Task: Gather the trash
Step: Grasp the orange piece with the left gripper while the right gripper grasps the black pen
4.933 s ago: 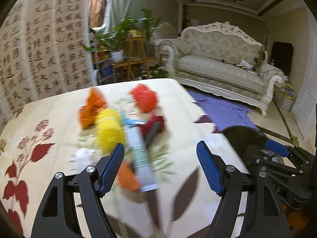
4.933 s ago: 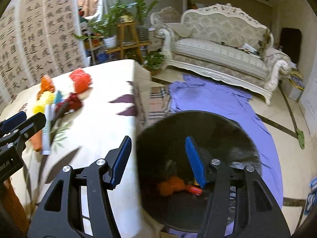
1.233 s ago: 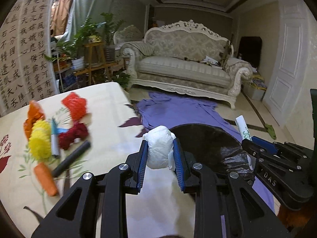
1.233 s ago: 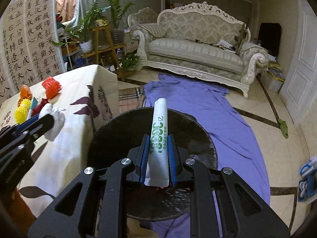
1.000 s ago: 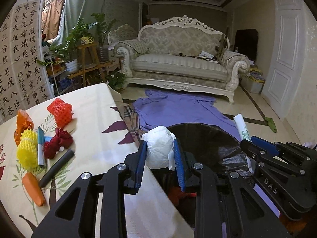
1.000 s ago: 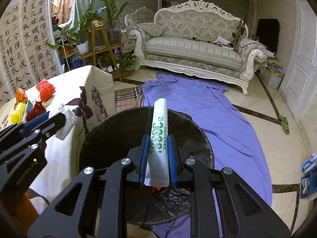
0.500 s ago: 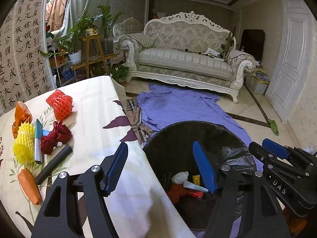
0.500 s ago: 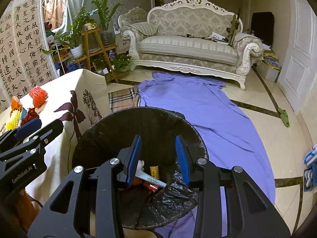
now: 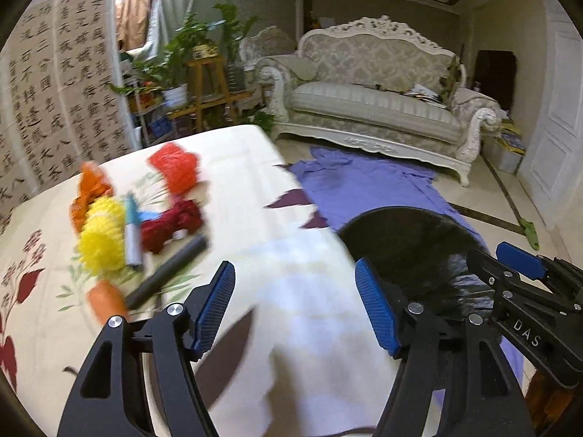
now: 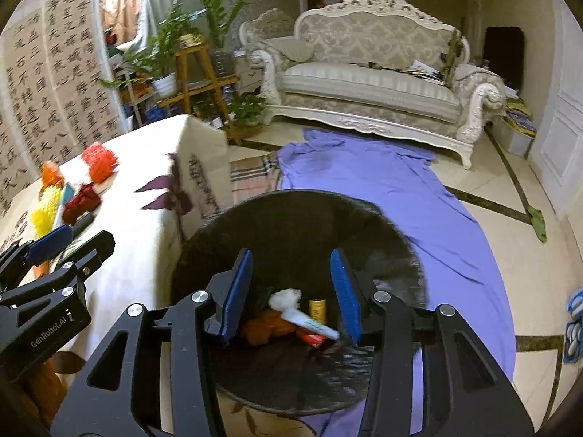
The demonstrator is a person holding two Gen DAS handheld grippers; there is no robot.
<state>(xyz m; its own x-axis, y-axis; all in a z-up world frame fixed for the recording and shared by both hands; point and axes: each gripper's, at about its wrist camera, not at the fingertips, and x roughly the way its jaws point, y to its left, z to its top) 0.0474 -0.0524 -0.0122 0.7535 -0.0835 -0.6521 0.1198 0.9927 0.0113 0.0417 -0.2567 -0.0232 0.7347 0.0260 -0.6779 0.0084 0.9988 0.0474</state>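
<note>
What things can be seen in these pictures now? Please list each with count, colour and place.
table: 1, cream floral cloth, left of bin
bin: 1, black, on floor beside table
net balls: 2, red and yellow, on table
orange wrapper: 1, far side of table
red cloth: 1, dark red, table centre
marker: 1, blue-capped, beside yellow ball
black tube: 1, on table
carrot: 1, orange, near table edge
white tube: 1, in bin
tissue: 1, white, in bin
sofa: 1, cream, at back
purple cloth: 1, on floor
left gripper: open, over table edge
right gripper: open, over bin
</note>
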